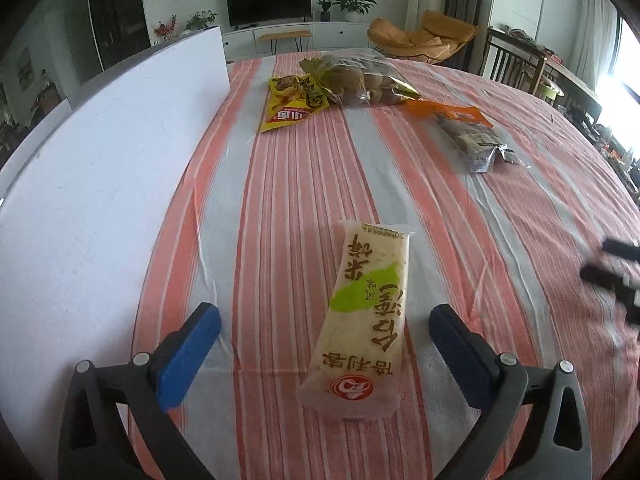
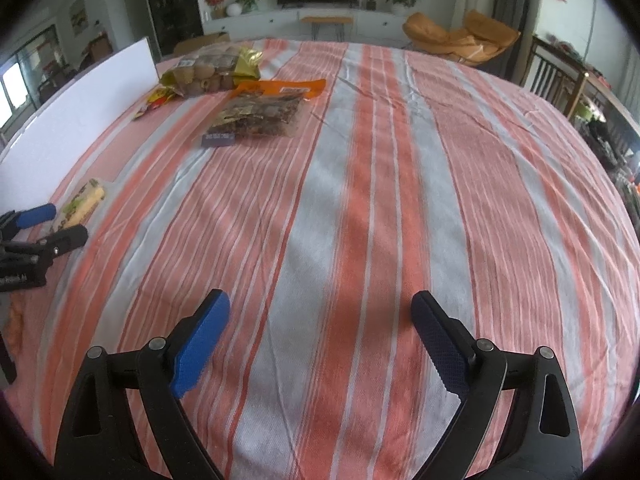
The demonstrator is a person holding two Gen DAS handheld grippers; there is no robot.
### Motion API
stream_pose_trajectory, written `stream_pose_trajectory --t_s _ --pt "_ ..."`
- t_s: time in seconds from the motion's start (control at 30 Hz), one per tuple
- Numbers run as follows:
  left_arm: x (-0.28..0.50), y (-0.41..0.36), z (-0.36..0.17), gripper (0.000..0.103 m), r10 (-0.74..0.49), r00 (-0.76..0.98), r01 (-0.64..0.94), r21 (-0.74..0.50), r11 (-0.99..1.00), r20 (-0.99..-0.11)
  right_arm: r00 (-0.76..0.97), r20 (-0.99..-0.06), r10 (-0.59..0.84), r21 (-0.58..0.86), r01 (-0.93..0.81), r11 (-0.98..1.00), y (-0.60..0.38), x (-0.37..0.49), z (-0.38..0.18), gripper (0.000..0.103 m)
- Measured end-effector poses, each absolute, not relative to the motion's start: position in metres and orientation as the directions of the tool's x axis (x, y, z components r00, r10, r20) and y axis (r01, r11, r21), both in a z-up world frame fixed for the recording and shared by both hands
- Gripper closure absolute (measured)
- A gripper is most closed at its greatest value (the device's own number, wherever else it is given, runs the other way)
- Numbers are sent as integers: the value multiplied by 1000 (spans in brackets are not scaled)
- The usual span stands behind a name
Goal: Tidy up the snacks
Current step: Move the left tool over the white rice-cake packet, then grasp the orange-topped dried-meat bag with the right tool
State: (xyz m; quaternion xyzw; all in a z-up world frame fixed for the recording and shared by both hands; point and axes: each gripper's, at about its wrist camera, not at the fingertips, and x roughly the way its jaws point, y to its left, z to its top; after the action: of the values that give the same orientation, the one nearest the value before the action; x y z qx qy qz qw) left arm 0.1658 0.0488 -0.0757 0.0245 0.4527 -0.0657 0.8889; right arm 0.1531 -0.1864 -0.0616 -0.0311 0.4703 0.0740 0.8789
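My left gripper (image 1: 325, 322) is sitting wide apart with the rice cracker pack (image 1: 360, 312) lying flat on the striped tablecloth (image 1: 280, 184) between the pads, nothing touching it. My right gripper (image 2: 320, 312) is hanging spread over bare cloth. The yellow packet (image 1: 292, 102), clear bag of round snacks (image 1: 360, 80) and orange-topped bag (image 1: 464, 130) are lying farther back, near the white board (image 1: 112, 152).

Your left: white board (image 1: 100, 152) walls off that side | ahead of left gripper (image 1: 325, 330): rice cracker pack (image 1: 360, 312) lies between its spread jaws, untouched | far end: yellow packet (image 1: 290, 104), clear nut bag (image 1: 356, 80), orange-topped bag (image 1: 466, 132) clustered | your right gripper (image 2: 320, 336): bare striped cloth (image 2: 400, 200) ahead, open passage.
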Motion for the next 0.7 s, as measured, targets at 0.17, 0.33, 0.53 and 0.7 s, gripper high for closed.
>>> stream_pose_trajectory --t_s 0.17,0.33,0.53,0.7 --pt "166 48 -76 0 -93 581 137 -15 990 -808 575 -798 182 115 -151 982 -165 218 -29 10" --pt "166 48 -76 0 -93 581 136 -16 991 -808 461 -877 137 103 -99 990 -130 311 -44 10" --pt "166 49 -75 0 -93 581 135 -17 991 -808 443 -895 47 6 -95 995 -95 336 -70 12" --pt "167 50 -75 0 -93 581 134 -18 991 -808 505 -859 88 57 -76 995 -113 301 -64 30"
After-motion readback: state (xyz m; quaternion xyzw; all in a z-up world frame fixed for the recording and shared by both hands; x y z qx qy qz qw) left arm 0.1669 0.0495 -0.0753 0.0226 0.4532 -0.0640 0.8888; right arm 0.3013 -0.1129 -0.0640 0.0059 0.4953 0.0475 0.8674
